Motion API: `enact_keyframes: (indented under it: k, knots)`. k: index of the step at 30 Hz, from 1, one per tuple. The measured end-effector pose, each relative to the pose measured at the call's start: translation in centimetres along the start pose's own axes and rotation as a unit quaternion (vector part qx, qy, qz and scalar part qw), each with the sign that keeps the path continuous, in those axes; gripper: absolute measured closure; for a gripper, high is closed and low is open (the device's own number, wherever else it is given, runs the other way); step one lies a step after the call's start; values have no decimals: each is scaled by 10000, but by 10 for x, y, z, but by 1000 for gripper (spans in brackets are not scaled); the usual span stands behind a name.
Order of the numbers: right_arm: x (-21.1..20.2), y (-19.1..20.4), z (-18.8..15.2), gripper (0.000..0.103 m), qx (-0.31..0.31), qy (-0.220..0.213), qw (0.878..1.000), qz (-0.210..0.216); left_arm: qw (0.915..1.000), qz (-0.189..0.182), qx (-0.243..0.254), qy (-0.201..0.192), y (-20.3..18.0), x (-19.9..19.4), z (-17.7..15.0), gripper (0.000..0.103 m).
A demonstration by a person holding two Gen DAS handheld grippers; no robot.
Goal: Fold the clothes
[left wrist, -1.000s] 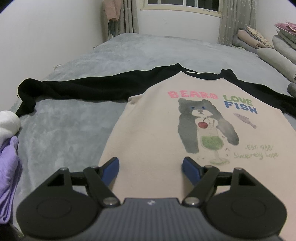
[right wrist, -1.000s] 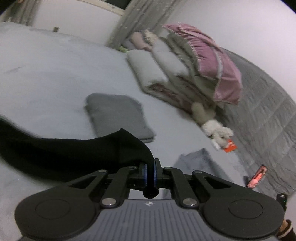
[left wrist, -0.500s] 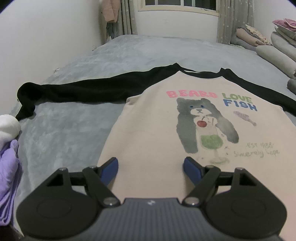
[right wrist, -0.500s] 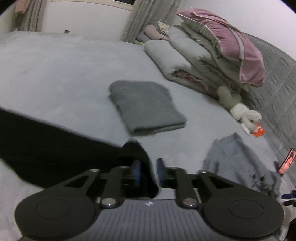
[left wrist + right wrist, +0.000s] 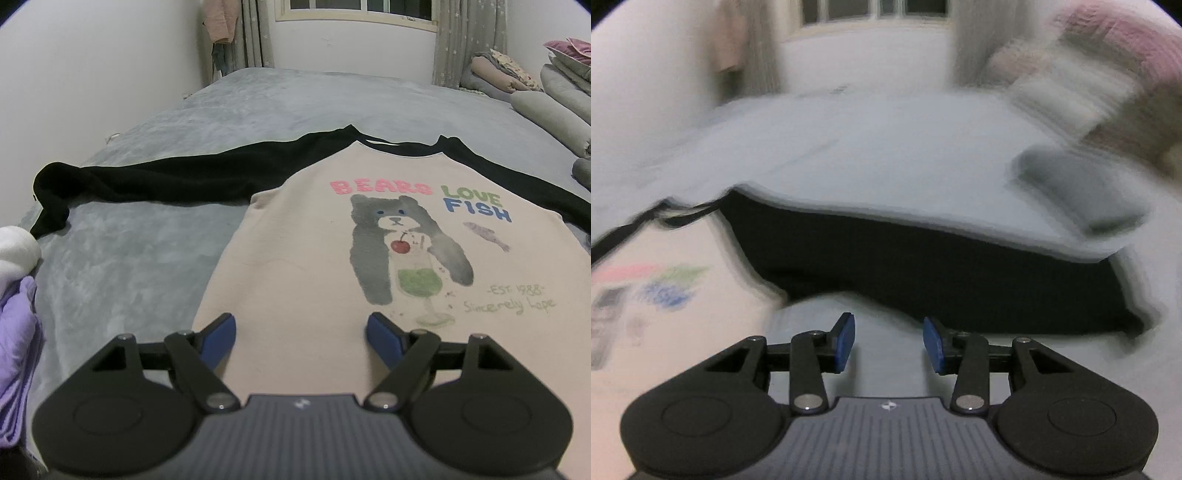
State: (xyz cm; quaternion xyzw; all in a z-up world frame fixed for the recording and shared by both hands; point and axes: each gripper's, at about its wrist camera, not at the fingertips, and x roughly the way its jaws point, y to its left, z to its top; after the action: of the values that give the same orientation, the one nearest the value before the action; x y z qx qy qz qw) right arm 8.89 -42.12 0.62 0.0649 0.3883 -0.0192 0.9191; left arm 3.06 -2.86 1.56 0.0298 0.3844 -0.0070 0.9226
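Note:
A beige raglan shirt (image 5: pixel 303 258) with black sleeves and a bear print lies flat, face up, on the grey bed (image 5: pixel 129 251). Its left black sleeve (image 5: pixel 147 181) stretches out to the left. My left gripper (image 5: pixel 301 332) is open and empty, just above the shirt's lower hem area. In the blurred right wrist view the shirt's right black sleeve (image 5: pixel 942 273) lies spread on the bed, and the beige body (image 5: pixel 665 295) shows at left. My right gripper (image 5: pixel 888 341) is open and empty, just short of that sleeve.
A purple cloth (image 5: pixel 14 354) and a white item (image 5: pixel 14 251) lie at the bed's left edge. A folded grey garment (image 5: pixel 1078 192) lies beyond the right sleeve. Rolled bedding and pillows (image 5: pixel 554 96) are stacked at the right. A wall and window are behind.
My right gripper has opened and let go of the black sleeve end, which now lies on the bed; it swung left toward the shirt. My left gripper stayed open and barely moved.

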Motion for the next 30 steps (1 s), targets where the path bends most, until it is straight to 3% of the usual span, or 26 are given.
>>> enact_keyframes:
  k: [3,5,6,9,12,20,24,28,30]
  knots:
    - [7,23,-5,65,-152,106,9997,175,10000,-27,-22,26,1,0,1,25]
    - [1,31,-5,83,-244,202,9984,477,9999,-99,-77,62,2,-2,2,25]
    - [-3,32,-5,85,-231,242,9972,661,9997,-164,-138,87,4,-3,3,25]
    - [-12,29,-10,85,-47,329,9940,1038,9987,-340,-358,134,9,-8,5,25]
    - [-17,22,-19,78,202,478,9892,1369,9978,-340,-563,124,19,-12,6,25]
    - [-31,-1,-38,70,694,346,9806,1798,9935,-171,-1103,208,51,-6,13,25]
    - [-34,-9,-42,65,1178,142,9681,2206,9911,-35,-1309,231,69,-3,16,25]
    - [-29,1,-49,65,1140,126,9698,2151,9903,143,-1359,250,81,4,16,26]
    - [-28,7,-53,70,1016,37,9749,1980,9909,195,-1305,276,80,9,15,27]
